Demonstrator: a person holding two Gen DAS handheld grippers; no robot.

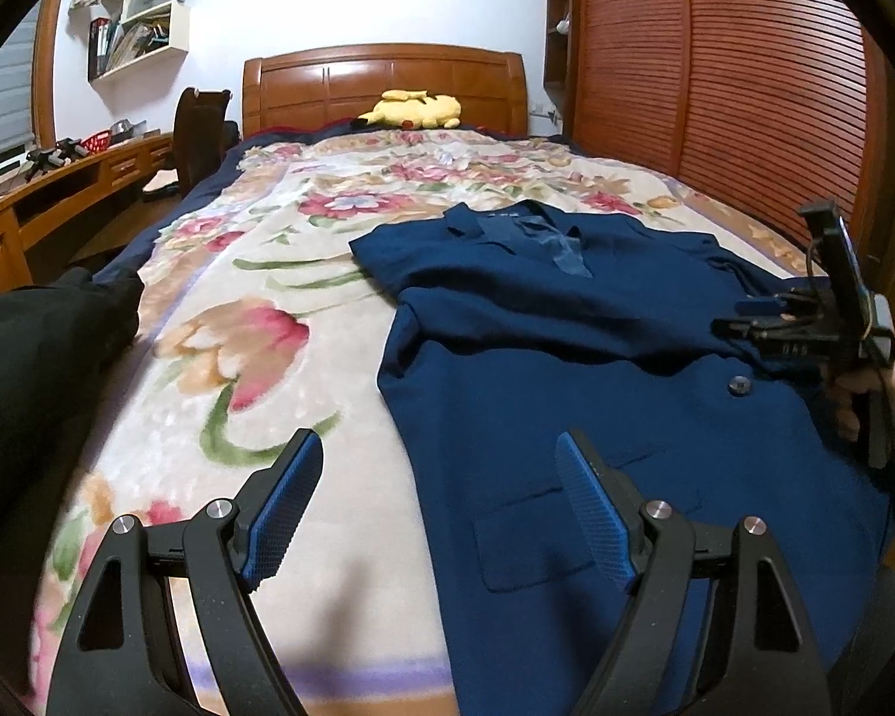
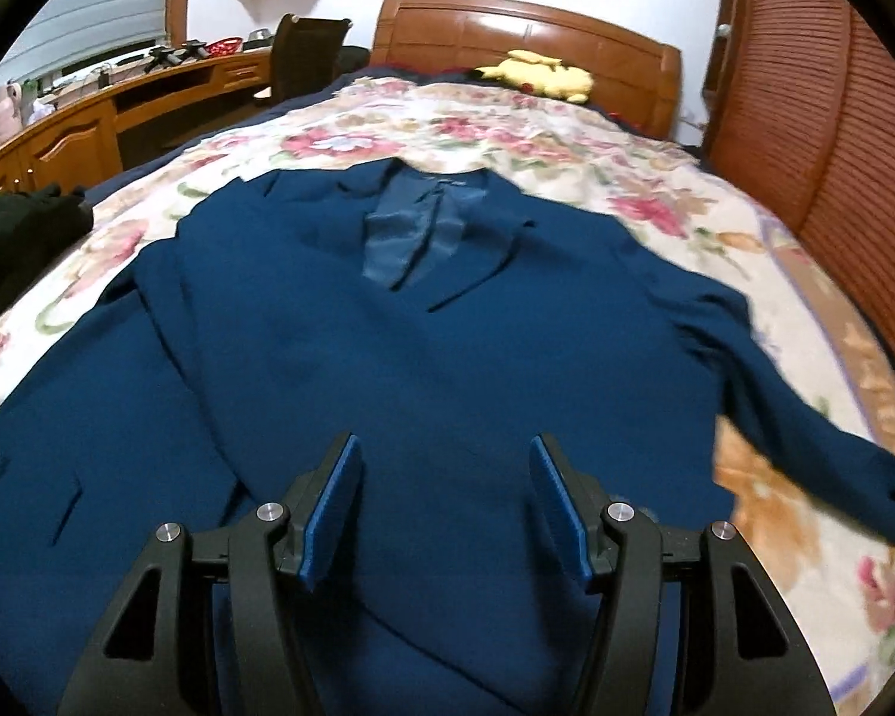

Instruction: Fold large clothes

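A dark blue suit jacket (image 1: 567,328) (image 2: 417,358) lies flat and face up on the bed, its collar toward the headboard. One sleeve (image 2: 835,447) stretches out to the right. My left gripper (image 1: 437,438) hovers open over the jacket's left edge, near a front pocket (image 1: 531,537), with nothing between its pads. My right gripper (image 2: 444,441) stands open above the jacket's lower middle, also with nothing between its pads. In the left wrist view the right gripper (image 1: 731,327) shows from the side over the jacket's right half, held by a hand (image 1: 853,400).
A floral blanket (image 1: 256,322) (image 2: 626,179) covers the bed. A yellow plush toy (image 1: 411,110) rests by the wooden headboard (image 1: 382,80). A black garment (image 1: 42,346) lies at the bed's left edge. A desk (image 1: 59,191) and chair (image 1: 200,131) stand left, a slatted wardrobe (image 1: 716,89) right.
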